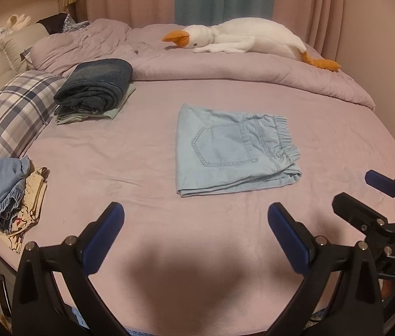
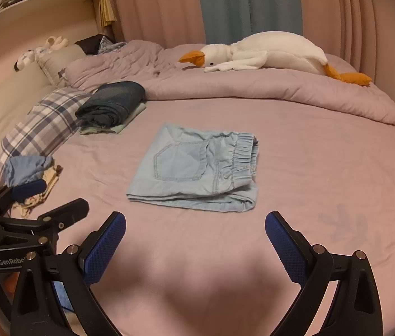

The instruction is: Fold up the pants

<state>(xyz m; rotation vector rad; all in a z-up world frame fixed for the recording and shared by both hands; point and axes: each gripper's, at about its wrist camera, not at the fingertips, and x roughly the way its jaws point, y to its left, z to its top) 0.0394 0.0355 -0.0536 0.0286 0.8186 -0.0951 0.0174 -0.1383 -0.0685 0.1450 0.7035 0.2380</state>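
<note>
Light blue pants (image 1: 234,151) lie folded into a flat rectangle on the pink bed sheet (image 1: 141,154), back pocket up, elastic waistband to the right. They also show in the right wrist view (image 2: 197,170). My left gripper (image 1: 196,224) is open and empty, hovering short of the pants' near edge. My right gripper (image 2: 196,232) is open and empty, also short of the pants. The right gripper shows at the right edge of the left wrist view (image 1: 365,193); the left gripper shows at the left of the right wrist view (image 2: 52,196).
A stack of folded dark jeans (image 1: 96,86) sits at the back left beside a plaid pillow (image 1: 13,114). Crumpled blue and cream clothes (image 1: 7,196) lie at the left edge. A plush goose (image 1: 242,39) rests on the bunched duvet (image 1: 253,75) at the back.
</note>
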